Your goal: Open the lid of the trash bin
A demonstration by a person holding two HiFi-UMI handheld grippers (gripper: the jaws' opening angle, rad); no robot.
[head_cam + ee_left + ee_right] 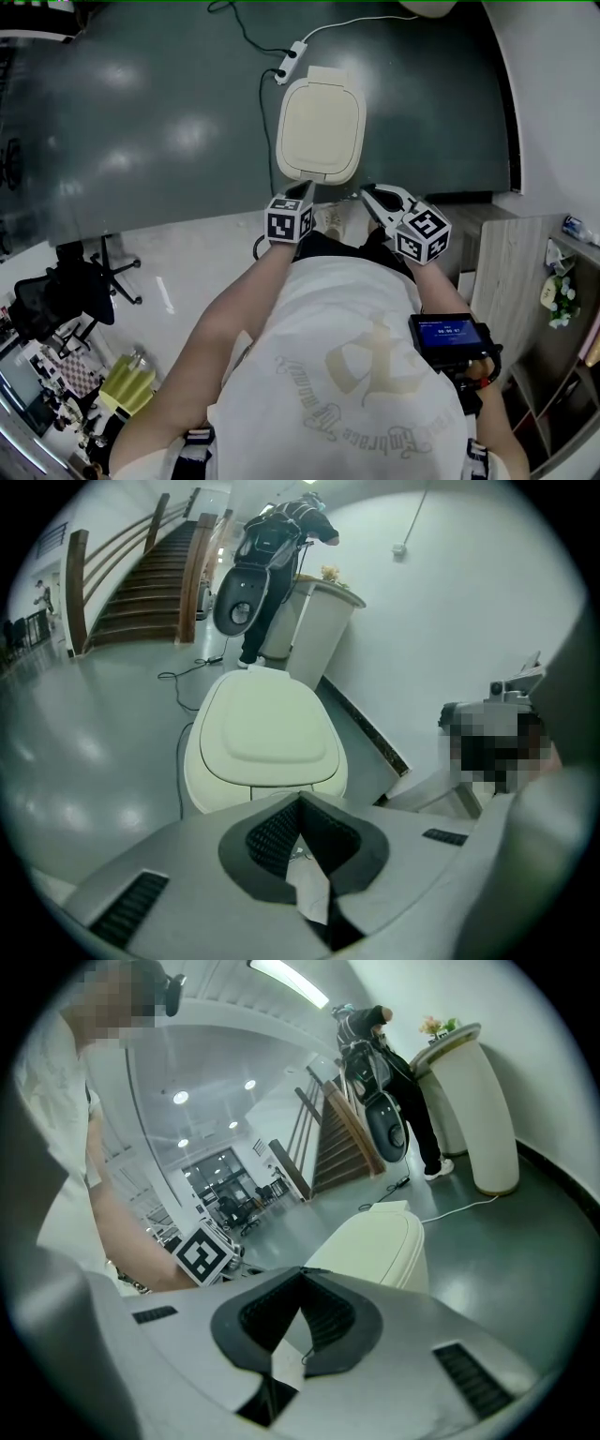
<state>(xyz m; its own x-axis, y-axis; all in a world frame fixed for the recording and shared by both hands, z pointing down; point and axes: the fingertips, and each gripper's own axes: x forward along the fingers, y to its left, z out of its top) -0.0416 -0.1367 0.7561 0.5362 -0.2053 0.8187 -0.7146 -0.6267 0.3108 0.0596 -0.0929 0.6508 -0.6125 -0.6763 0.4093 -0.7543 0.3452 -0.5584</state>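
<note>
The cream trash bin (321, 129) stands on the dark floor in front of me, its lid (267, 728) down flat. In the head view my left gripper (302, 191) points at the bin's near edge, just short of it, and its fingertips meet with nothing between them. My right gripper (368, 193) hangs a little to the right of that edge, also shut and holding nothing. In the left gripper view the bin fills the middle, beyond the left gripper's (300, 801) closed tips. The right gripper view shows the bin (375, 1246) from the side, past the right gripper's (302, 1273) tips.
A power strip (291, 58) with cables lies on the floor behind the bin. A wooden shelf unit (525, 309) stands at my right and an office chair (66, 291) at my left. A scooter (258, 564), a white pedestal (319, 621) and a staircase (131, 583) are farther back.
</note>
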